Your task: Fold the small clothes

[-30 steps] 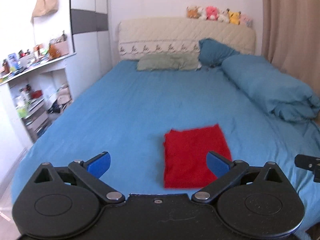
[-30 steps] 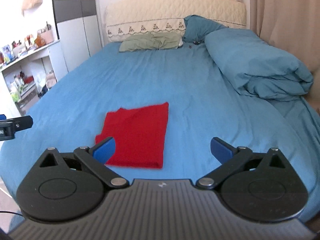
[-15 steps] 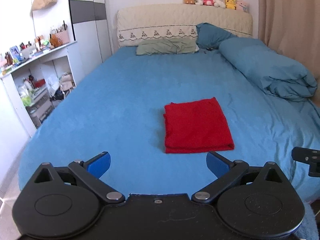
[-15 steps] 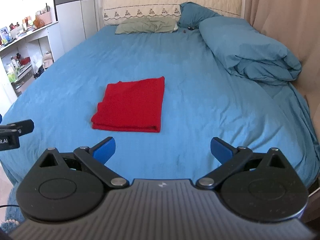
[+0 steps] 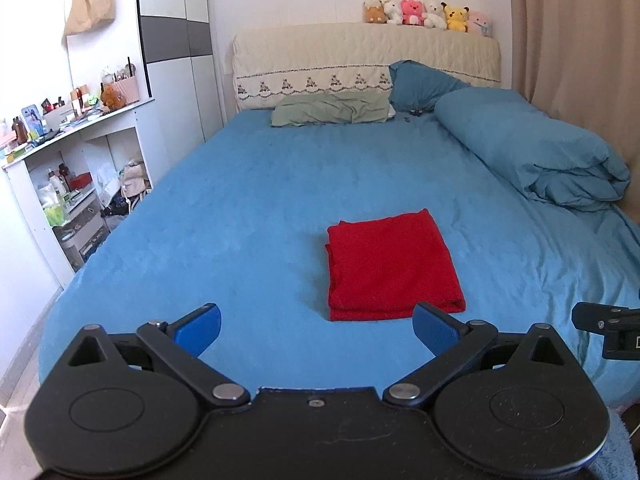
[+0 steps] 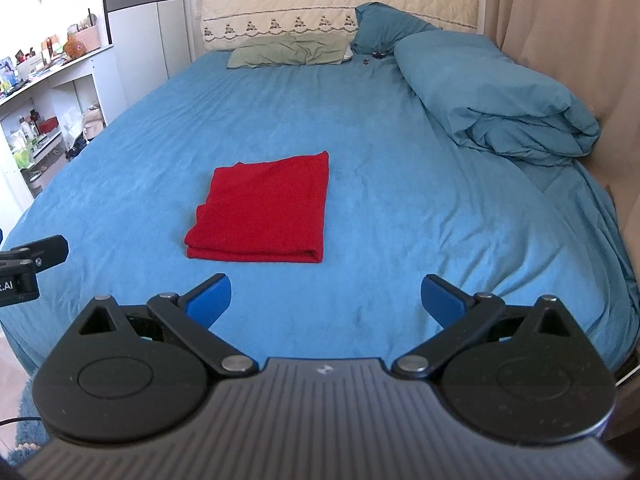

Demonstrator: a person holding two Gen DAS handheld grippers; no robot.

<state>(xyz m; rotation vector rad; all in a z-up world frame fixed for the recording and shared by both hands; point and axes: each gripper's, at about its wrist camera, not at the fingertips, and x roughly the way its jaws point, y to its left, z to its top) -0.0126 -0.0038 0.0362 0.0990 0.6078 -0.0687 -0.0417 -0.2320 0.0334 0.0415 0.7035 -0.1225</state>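
Since a second earlier both grippers had drawn back from the bed toward its foot edge, so that the red cloth, which had lain right between and under the fingers, now sat clear in front of them. The cloth lay folded into a neat rectangle of several layers on the blue sheet, nearer the foot edge of the bed than the headboard, and roughly midway between the two side edges. The left gripper hung above the foot edge with its blue fingers spread wide and grasping nothing; the cloth's near edge showed just beyond its right finger, not touching it. The right gripper was likewise spread wide and empty, its fingers apart from the cloth, which lay ahead and to its left. Each gripper showed at the margin of the other's view: the right one at the right of the left camera, the left one at the left of the right camera. A rolled blue duvet lay along the right side edge of the bed, a green pillow and a blue pillow at the head edge, and a row of soft toys on top of the headboard. Cluttered white shelves stood beside the left side edge.
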